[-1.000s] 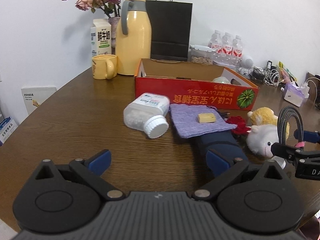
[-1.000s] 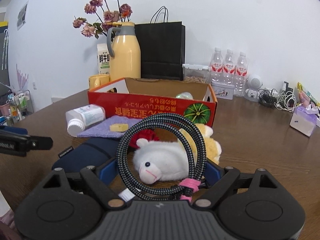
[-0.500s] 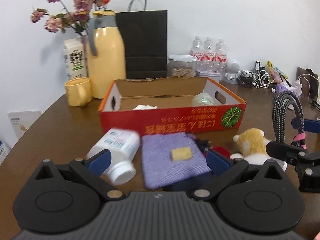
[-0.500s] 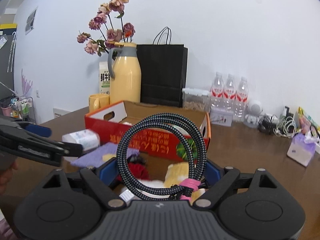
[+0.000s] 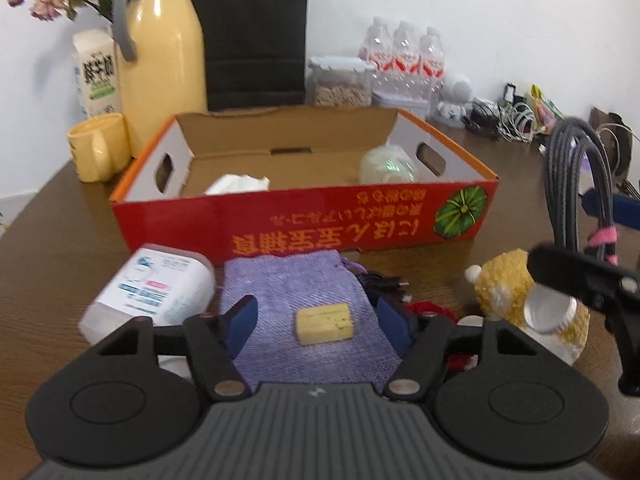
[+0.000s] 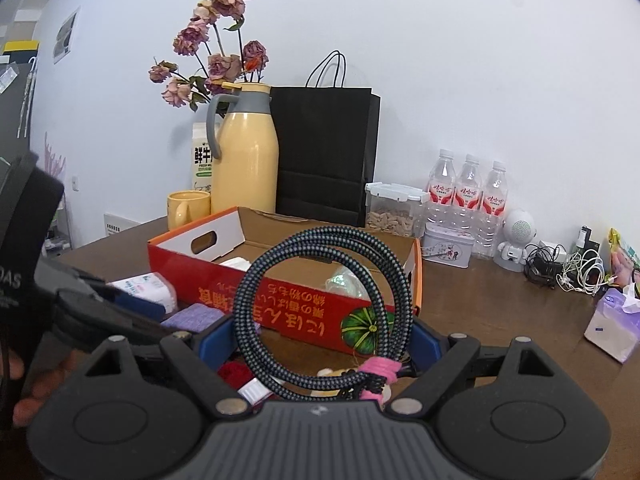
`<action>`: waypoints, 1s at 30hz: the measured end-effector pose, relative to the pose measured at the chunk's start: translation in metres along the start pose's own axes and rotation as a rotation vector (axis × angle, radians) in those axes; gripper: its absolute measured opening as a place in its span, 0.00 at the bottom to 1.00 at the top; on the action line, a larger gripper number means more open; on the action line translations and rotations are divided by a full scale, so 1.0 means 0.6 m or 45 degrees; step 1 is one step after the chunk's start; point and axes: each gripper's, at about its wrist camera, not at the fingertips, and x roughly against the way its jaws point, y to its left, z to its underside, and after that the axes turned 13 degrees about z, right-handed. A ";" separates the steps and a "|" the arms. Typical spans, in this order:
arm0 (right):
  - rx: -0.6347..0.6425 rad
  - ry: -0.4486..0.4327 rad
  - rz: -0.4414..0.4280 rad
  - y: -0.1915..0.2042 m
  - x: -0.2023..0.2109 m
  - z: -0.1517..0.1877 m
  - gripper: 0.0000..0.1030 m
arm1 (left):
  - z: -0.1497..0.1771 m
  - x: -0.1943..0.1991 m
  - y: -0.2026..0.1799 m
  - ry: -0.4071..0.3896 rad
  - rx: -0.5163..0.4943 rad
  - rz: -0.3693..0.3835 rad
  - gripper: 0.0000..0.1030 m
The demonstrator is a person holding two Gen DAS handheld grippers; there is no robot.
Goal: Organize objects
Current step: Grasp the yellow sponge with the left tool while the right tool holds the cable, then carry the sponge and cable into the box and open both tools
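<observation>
Wood-grain table (image 5: 60, 264), woven pouch (image 5: 304, 304), braided cable (image 6: 324, 312)

Upside-down yellow Japanese lettering runs across the red front of the cardboard box (image 5: 304, 228) ahead of me at twelve o'clock, beside a printed green pumpkin; I cannot make out the blurred characters. At ten o'clock, my view catches the milk carton (image 5: 96, 76) with the bold black characters 鲜牛奶. The white bottle (image 5: 156, 284) lying at nine o'clock carries a blue-and-pink label too small to read. On my other gripper's body (image 6: 10, 280), at nine o'clock in the right view, white letters "DAS" show.
</observation>
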 end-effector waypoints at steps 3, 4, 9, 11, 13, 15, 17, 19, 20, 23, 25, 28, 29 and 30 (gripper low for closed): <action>-0.004 0.004 -0.003 0.000 -0.010 -0.001 0.85 | 0.001 -0.012 0.009 0.043 0.043 0.028 0.31; -0.005 0.006 -0.004 0.000 -0.012 -0.001 0.85 | 0.002 -0.012 0.013 0.043 0.059 0.038 0.31; 0.001 0.013 -0.015 0.006 -0.020 -0.001 0.85 | -0.001 0.003 0.018 -0.008 0.064 0.059 0.30; 0.005 0.016 -0.016 0.009 -0.022 -0.002 0.85 | -0.006 0.013 0.018 -0.036 0.060 0.062 0.30; 0.011 0.019 -0.018 0.011 -0.025 -0.004 0.85 | -0.012 0.022 0.018 -0.067 0.052 0.060 0.30; 0.019 0.019 -0.019 0.014 -0.029 -0.009 0.85 | -0.023 0.032 0.020 -0.109 0.045 0.053 0.30; 0.026 0.010 -0.021 0.018 -0.032 -0.018 0.85 | -0.037 0.041 0.024 -0.154 0.041 0.038 0.30; 0.026 -0.009 -0.025 0.022 -0.036 -0.032 0.85 | -0.054 0.050 0.030 -0.203 0.045 0.020 0.30; 0.025 -0.019 -0.029 0.024 -0.039 -0.041 0.85 | -0.064 0.055 0.033 -0.232 0.047 0.013 0.30; 0.011 -0.053 -0.039 0.031 -0.052 -0.072 0.85 | -0.094 0.067 0.045 -0.312 0.059 -0.013 0.30; 0.001 -0.066 -0.050 0.037 -0.070 -0.096 0.85 | -0.113 0.070 0.054 -0.354 0.072 -0.029 0.30; -0.009 -0.061 -0.059 0.046 -0.104 -0.126 0.85 | -0.141 0.066 0.069 -0.402 0.097 -0.051 0.30; -0.015 -0.053 -0.062 0.050 -0.119 -0.136 0.85 | -0.151 0.063 0.075 -0.415 0.106 -0.056 0.30; -0.020 -0.043 -0.066 0.053 -0.133 -0.144 0.85 | -0.159 0.057 0.079 -0.423 0.112 -0.060 0.30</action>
